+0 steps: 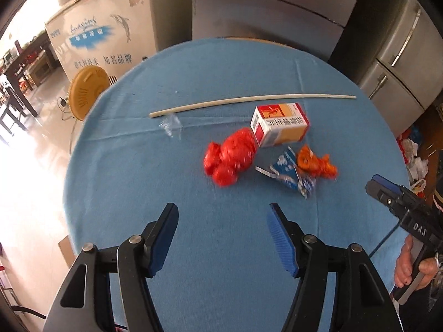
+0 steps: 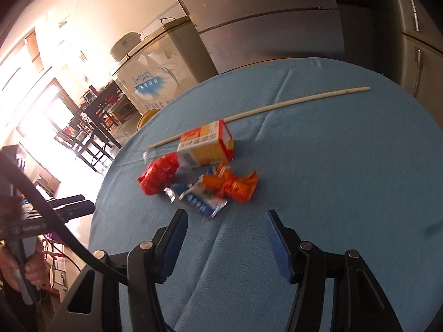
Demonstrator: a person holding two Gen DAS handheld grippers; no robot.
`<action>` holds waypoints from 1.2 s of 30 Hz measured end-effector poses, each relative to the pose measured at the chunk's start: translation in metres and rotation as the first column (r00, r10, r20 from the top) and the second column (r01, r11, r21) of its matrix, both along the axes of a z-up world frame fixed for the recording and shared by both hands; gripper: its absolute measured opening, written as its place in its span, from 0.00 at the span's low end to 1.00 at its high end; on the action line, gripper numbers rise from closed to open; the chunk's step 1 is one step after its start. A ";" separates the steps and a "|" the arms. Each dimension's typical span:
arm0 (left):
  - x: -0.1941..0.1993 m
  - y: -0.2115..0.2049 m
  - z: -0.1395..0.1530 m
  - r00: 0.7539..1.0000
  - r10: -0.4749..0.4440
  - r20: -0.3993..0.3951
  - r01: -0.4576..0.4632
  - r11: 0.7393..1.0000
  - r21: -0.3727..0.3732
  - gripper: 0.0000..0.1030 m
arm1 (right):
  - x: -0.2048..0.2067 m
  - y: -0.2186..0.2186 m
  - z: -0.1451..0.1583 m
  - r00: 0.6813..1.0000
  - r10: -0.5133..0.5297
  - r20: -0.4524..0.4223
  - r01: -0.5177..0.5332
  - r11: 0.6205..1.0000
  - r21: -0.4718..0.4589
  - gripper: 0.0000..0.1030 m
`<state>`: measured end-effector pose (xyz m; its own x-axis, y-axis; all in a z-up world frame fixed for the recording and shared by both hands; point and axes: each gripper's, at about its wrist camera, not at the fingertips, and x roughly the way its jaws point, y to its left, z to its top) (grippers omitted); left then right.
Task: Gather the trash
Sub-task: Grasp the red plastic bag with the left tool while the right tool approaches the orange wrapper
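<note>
A round table (image 1: pixel 138 188) under a blue cloth carries a small heap of trash near the middle of both views. In the left wrist view, a crumpled red bag (image 1: pixel 229 160) lies just left of a red and orange carton (image 1: pixel 279 124), with a blue and white wrapper (image 1: pixel 290 171) and a crumpled orange wrapper (image 1: pixel 315 163) below the carton. A long pale stick (image 1: pixel 249 100) stretches across the cloth above them, and a scrap of clear plastic (image 1: pixel 170 124) sits near its left end. The left claw (image 1: pixel 223 238) hangs above bare cloth at the bottom of the frame, wide open and empty. The right claw (image 2: pixel 225 239) is likewise spread wide and empty, with the blue wrapper just above its fingertips in the right wrist view.
</note>
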<state>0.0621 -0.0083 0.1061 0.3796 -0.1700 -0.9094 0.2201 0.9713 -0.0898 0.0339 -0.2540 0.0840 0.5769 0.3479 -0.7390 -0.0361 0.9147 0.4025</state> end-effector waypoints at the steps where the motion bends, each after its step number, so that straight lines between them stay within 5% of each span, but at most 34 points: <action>1: 0.010 -0.003 -0.004 1.000 -0.006 -0.011 0.006 1.000 -0.006 0.65 | 0.008 -0.001 -0.003 1.000 0.010 -0.004 -0.010 1.000 0.000 0.60; 8: 0.068 -0.021 -0.029 0.997 -0.059 -0.044 0.056 0.997 -0.060 0.65 | 0.060 0.007 -0.018 0.994 0.105 -0.017 -0.106 0.994 -0.031 0.59; 13: 0.100 -0.025 -0.048 0.994 -0.103 -0.048 0.097 0.988 -0.123 0.65 | 0.094 0.016 -0.037 0.983 0.178 -0.053 -0.177 0.984 0.028 0.59; 24: 0.104 -0.029 -0.080 0.980 -0.176 -0.090 0.159 0.972 -0.173 0.65 | 0.099 0.032 -0.066 0.954 0.277 -0.115 -0.278 0.961 0.005 0.59; 26: 0.101 -0.031 -0.085 0.979 -0.181 -0.093 0.166 0.975 -0.150 0.49 | 0.093 0.033 -0.066 0.955 0.274 -0.111 -0.277 0.961 -0.008 0.59; 28: 0.100 -0.033 -0.087 0.981 -0.175 -0.087 0.161 0.976 -0.144 0.46 | 0.088 0.032 -0.065 0.960 0.258 -0.108 -0.261 0.965 -0.021 0.58; 31: 0.100 -0.031 -0.086 0.985 -0.148 -0.088 0.131 0.977 -0.167 0.44 | 0.083 0.033 -0.066 0.970 0.216 -0.109 -0.223 0.973 -0.058 0.37; 36: 0.085 -0.020 -0.076 0.989 -0.131 -0.062 0.119 0.980 -0.161 0.43 | 0.067 0.029 -0.064 0.984 0.152 -0.092 -0.156 0.987 -0.042 0.31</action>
